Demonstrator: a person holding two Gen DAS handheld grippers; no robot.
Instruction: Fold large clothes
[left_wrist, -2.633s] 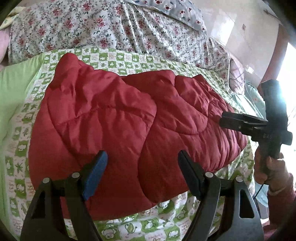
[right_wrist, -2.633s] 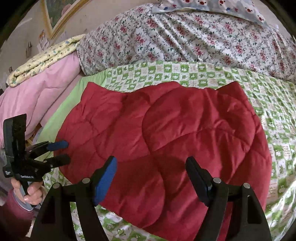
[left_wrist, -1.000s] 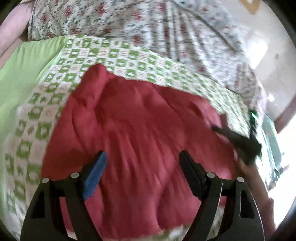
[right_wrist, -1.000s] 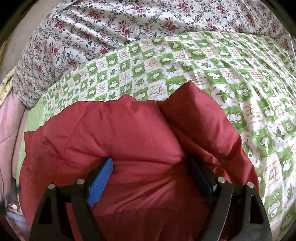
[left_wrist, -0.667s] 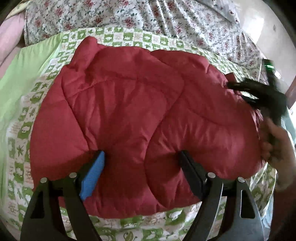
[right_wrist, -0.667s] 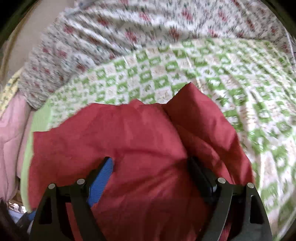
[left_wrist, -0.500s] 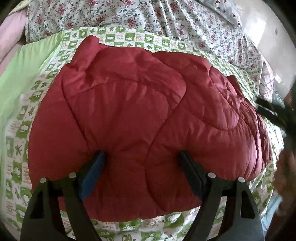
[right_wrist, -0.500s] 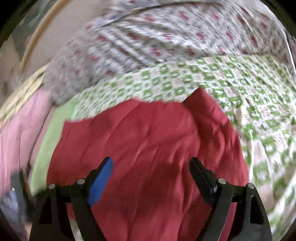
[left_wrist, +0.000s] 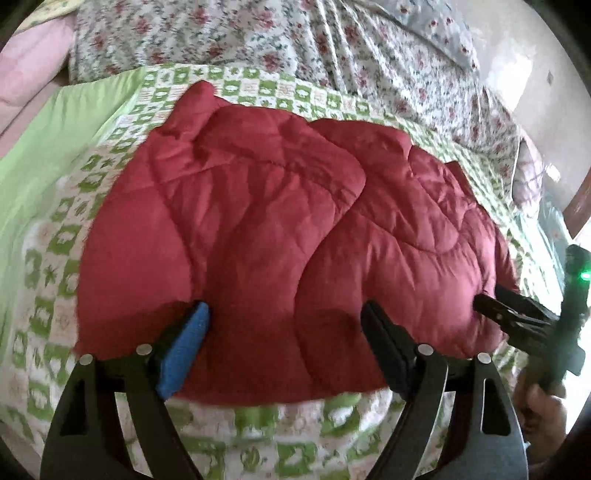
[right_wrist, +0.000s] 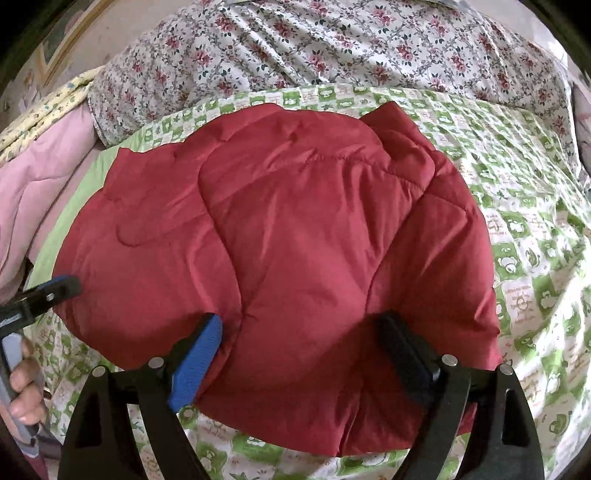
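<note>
Left wrist view: the red padded jacket (left_wrist: 280, 236) lies folded into a bulky bundle on the green checked sheet (left_wrist: 295, 435), in front of the floral quilt (left_wrist: 332, 44). The stuffing looks springy, so I judge the fold could puff apart or slide on the sheet if only one layer is caught. The left gripper (left_wrist: 284, 332) stands wide open, gripping nothing, over the jacket's near edge. The right gripper (right_wrist: 299, 345), jaws just widened, also spread and empty, straddles the same near edge further along
</note>
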